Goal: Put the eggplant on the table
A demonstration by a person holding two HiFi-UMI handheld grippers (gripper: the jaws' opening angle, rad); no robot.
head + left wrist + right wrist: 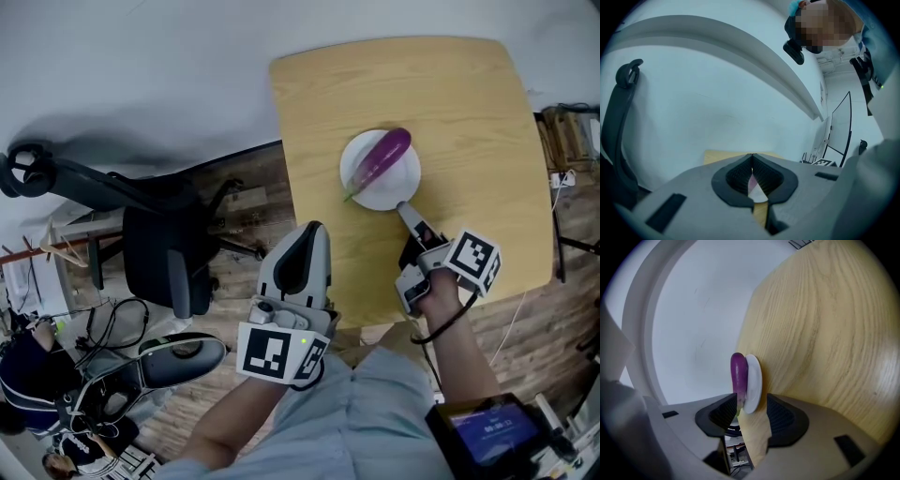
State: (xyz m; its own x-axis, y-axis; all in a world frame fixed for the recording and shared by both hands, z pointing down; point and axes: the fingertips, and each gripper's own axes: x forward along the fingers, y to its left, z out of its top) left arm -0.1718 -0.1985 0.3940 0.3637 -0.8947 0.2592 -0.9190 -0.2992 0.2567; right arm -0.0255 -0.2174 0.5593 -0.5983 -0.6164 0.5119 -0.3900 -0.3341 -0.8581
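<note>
Looks down on a light wooden table [450,94] filling the middle and right of the scene, with a black office chair [159,234] to its left on the wooden floor. Finds the left gripper [314,227] near the table's near-left edge, over the floor, well apart from the dish. Shows its tongs narrow, tips closed together with nothing between them. Finds the right gripper [751,406] over the near part of the table, pointing far and slightly down at the white plate [401,184]. Shows its tongs wide, gripping nothing, with the plate's near rim just at the gap between the tips and neither pad pressing on it. Places the plate flat on the wood around the table's middle. Places the purple eggplant [382,156] on the plate rather than on the table, lying across it on a slant, its thick end at the far right rim and its green stem end over the near left rim.
</note>
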